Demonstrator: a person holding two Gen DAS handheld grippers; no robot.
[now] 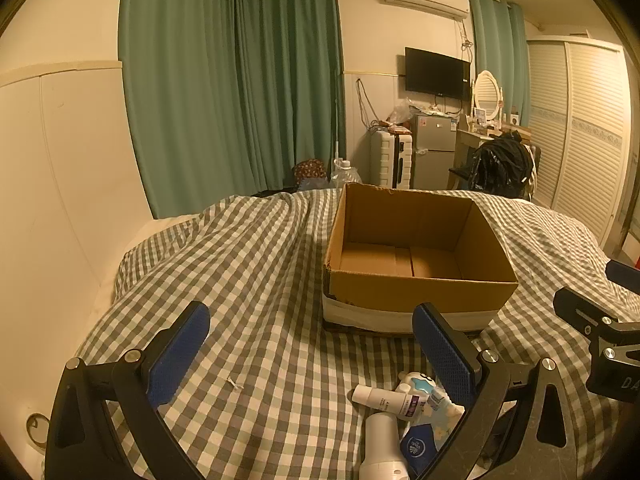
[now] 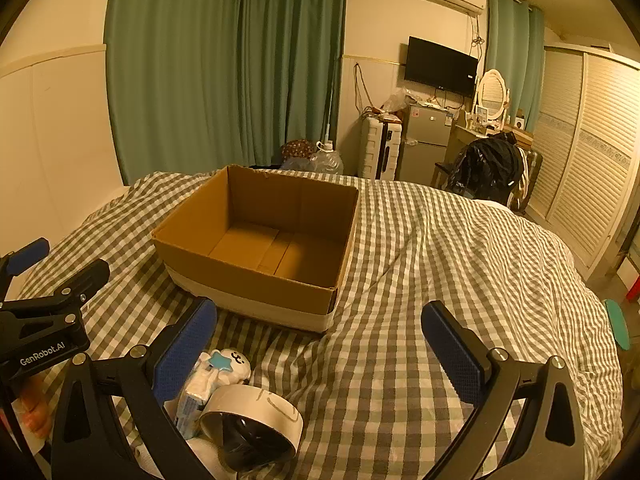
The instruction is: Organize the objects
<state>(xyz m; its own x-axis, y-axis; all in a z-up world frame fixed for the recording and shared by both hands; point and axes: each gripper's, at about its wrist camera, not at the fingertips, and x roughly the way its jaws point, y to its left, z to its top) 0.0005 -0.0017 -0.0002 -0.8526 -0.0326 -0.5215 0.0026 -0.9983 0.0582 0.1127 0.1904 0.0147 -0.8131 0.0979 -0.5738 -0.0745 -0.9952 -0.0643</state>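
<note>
An open, empty cardboard box (image 1: 424, 294) stands on the checked bed cover; it also shows in the right wrist view (image 2: 240, 272). A pile of small objects lies in front of it: a white tube with a purple label (image 1: 386, 398), a white toy with a blue star (image 1: 418, 384) (image 2: 228, 364), a white hair dryer (image 1: 380, 444) (image 2: 256, 420) and a light blue packet (image 2: 192, 400). My left gripper (image 1: 320, 356) is open and empty, left of the pile. My right gripper (image 2: 328, 344) is open and empty, right of the pile.
The bed cover (image 1: 248, 264) is rumpled, with a raised fold left of the box. The right gripper's body (image 1: 596, 332) shows at the left wrist view's right edge. Beyond the bed stand a suitcase (image 1: 390, 160), a small fridge (image 1: 434, 152) and a chair with black clothes (image 1: 500, 164).
</note>
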